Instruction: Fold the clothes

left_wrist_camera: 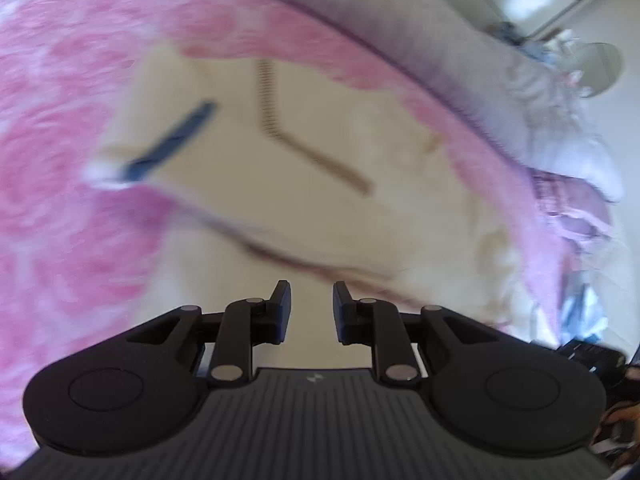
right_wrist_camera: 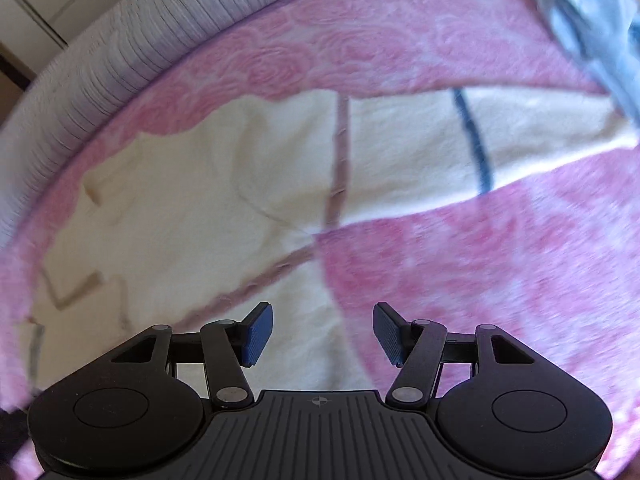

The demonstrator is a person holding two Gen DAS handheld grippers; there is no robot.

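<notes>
The cream garment [right_wrist_camera: 200, 184] is seen spread on the pink bedspread [right_wrist_camera: 500, 280], unheld by the parted left gripper [left_wrist_camera: 312, 308] and right gripper [right_wrist_camera: 323, 332]; an edge must be gripped before any fold.

One cream garment [right_wrist_camera: 208, 184], one pink rose-patterned blanket [right_wrist_camera: 500, 272], one grey cloth [right_wrist_camera: 596, 28], two open claws.

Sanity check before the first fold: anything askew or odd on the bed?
Nothing damaged or spilled. The cream garment lies mostly flat on the pink bedspread, with mild wrinkles. A grey cloth overlaps its far end. Both frames are motion-blurred. Left claw and right claw are open, empty.
</notes>
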